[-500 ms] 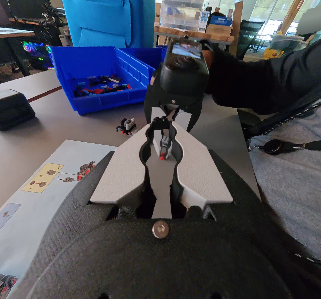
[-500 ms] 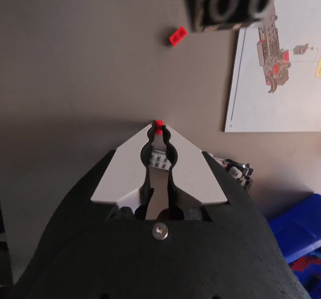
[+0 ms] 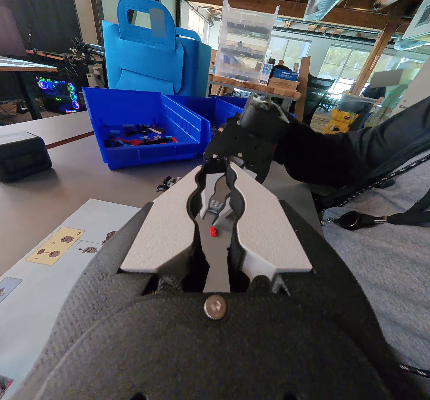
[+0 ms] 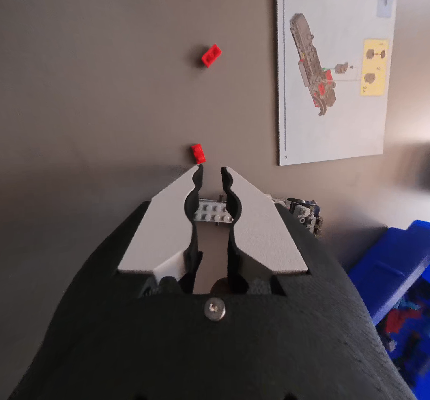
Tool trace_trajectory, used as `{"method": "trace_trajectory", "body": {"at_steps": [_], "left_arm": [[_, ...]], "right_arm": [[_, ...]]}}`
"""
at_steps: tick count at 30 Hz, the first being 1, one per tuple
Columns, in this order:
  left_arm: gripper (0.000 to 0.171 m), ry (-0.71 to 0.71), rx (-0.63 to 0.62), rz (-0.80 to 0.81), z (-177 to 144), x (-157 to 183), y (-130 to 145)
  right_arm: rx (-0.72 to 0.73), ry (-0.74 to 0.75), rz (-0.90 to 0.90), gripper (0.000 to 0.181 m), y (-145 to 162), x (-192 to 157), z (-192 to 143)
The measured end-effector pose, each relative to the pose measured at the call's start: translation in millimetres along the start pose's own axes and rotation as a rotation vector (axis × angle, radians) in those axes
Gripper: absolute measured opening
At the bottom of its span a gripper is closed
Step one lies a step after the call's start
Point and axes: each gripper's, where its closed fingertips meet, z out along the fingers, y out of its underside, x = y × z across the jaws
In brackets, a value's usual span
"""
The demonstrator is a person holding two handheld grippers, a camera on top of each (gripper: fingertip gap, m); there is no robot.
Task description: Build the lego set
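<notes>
Left gripper point(image 3: 216, 164) clamped on a black brick point(image 3: 215, 161) at its fingers' tips; right gripper point(image 4: 211, 169) parted and empty above the grey surface point(image 4: 93, 86), a small red piece point(image 4: 199, 153) just beyond one finger, a grey plate point(image 4: 213, 213) underneath.

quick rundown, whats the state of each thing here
left gripper: shut on a black brick
right gripper: open, holding nothing
small red plate: loose, at the tip of the right gripper's left finger
second red plate: lying loose on the table
grey plate: beneath the right gripper's fingers
instruction booklet: open, flat
blue bin: open, holds loose pieces
</notes>
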Motion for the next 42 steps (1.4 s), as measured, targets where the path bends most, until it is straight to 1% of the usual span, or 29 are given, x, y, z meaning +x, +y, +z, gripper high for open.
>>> {"method": "trace_trajectory", "body": {"at_steps": [4, 7, 11, 14, 17, 21, 25, 30, 33, 37, 42], "left_arm": [[0.017, -0.003, 0.015, -0.009, -0.2, 0.0, -1.3], [0.017, -0.005, 0.026, -0.021, -1.9, -1.9, -2.4], [0.017, 0.005, 0.029, -0.028, -0.9, -1.1, -3.6], [0.017, 0.014, 0.029, -0.028, 1.2, 1.2, -3.5], [0.017, 0.016, 0.031, -0.031, 2.2, 2.0, -3.0], [0.017, 0.019, 0.044, -0.034, 1.4, 2.4, -4.9], [0.017, 0.029, 0.052, -0.041, 1.4, 3.4, -6.5], [0.017, 0.038, 0.047, -0.042, 4.9, 5.7, -5.2], [0.017, 0.039, 0.048, -0.044, 5.7, 6.2, -4.7], [0.017, 0.041, 0.055, -0.047, 5.0, 6.2, -5.9], [0.017, 0.046, 0.060, -0.047, 4.4, 6.8, -7.2]], "right_arm": [[0.003, 0.031, 0.007, 0.016, -3.7, 5.9, 6.7], [0.011, 0.068, 0.021, 0.016, -2.0, 12.3, 1.0], [0.087, -0.026, 0.038, 0.017, -9.8, -8.1, -5.7], [0.040, -0.020, 0.014, 0.017, -5.3, -11.1, 3.1], [0.057, 0.000, 0.025, 0.016, -11.8, -3.2, 7.7], [0.057, 0.061, 0.041, 0.017, -9.9, 9.9, 8.6], [0.107, 0.051, 0.107, 0.018, -9.5, 7.0, 0.1], [0.064, 0.051, 0.125, 0.019, -3.0, 4.8, 6.3], [0.088, 0.024, 0.178, 0.022, -8.0, 6.5, 9.3], [0.108, -0.038, 0.226, 0.023, -13.5, -3.7, 10.1], [0.133, -0.074, 0.211, 0.025, -22.1, -16.4, 7.9]]}}
